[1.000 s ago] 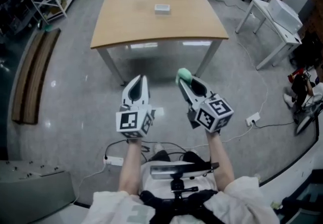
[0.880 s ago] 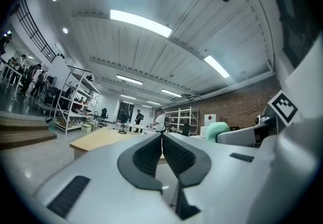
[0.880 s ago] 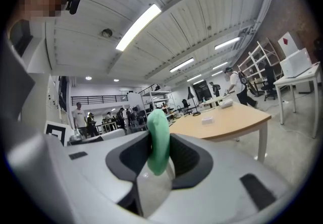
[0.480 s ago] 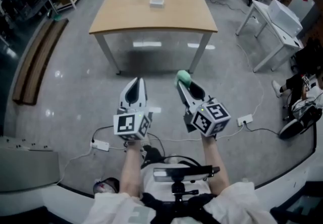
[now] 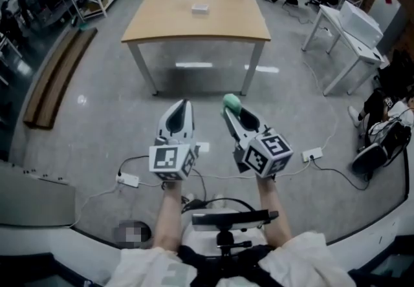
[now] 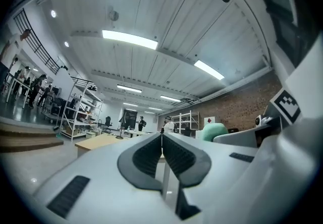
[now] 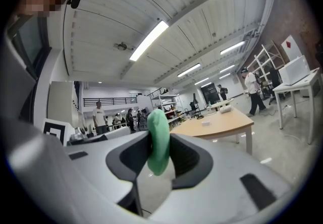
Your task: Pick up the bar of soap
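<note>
The right hand-held gripper pinches the green bar of soap, the left hand-held gripper beside it is closed on nothing; pickup looks done, needing only a steady hold.

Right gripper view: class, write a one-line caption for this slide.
The right gripper clamps a green bar of soap, with a wooden table ahead.

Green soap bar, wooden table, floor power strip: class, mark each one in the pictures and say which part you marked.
green soap bar (image 7: 158,142), right gripper view, its rounded middle.
wooden table (image 5: 194,27), head view, bare top near the front edge.
power strip (image 5: 128,180), head view, its white body.
</note>
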`<state>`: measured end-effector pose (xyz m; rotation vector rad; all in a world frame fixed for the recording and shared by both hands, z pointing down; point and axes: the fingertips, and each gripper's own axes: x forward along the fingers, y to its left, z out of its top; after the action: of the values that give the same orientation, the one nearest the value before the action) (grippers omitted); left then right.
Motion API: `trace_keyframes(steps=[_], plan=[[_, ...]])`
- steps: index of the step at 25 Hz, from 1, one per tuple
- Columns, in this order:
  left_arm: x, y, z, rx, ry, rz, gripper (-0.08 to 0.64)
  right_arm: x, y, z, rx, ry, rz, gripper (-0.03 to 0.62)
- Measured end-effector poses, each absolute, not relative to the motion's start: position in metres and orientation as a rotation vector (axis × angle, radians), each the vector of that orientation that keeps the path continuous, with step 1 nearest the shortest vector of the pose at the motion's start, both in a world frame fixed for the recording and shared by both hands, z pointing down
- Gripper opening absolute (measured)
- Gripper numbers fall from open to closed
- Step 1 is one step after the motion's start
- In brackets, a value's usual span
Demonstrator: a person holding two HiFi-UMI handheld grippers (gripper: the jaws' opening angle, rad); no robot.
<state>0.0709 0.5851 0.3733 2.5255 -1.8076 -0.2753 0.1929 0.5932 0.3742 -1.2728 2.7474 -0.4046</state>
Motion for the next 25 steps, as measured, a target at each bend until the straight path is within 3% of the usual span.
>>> trace_keyframes(steps=[25], plan=[[0.008,0.676,0.356,2.663,-1.758,-0.148,0.014,0.133,0.691,0.374,-1.461,2.630,-0.344,0.115]])
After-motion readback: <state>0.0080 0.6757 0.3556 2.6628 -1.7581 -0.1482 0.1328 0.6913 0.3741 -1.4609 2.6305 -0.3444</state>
